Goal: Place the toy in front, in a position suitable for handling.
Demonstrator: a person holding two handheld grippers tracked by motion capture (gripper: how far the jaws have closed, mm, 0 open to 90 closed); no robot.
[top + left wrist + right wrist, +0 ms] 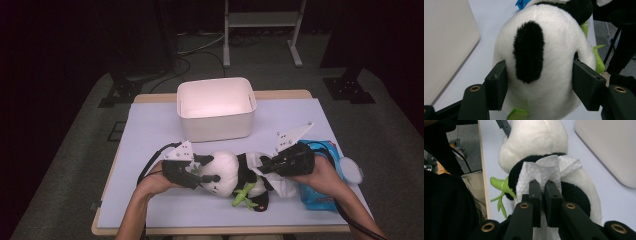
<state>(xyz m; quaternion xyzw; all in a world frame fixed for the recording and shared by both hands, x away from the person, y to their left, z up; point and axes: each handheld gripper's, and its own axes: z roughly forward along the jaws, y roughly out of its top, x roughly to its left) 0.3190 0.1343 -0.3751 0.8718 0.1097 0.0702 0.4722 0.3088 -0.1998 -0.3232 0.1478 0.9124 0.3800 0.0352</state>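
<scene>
Your left gripper [204,170] has its flat black fingers [496,85] pressed into either side of the plush panda [235,175], denting the rounded, furry white head with its oval black patch; the toy lies on its side on the smooth pale-lilac counter [150,130], just in front of the rounded white plastic bin [216,109]. Your right gripper [265,165] has its fingers [535,192] closed on a crumpled, quilted white wipe [546,170] against the panda's black middle, above its green felt bamboo sprig [242,195]. Just beyond your right hand lies a glossy blue wipe packet [325,150].
</scene>
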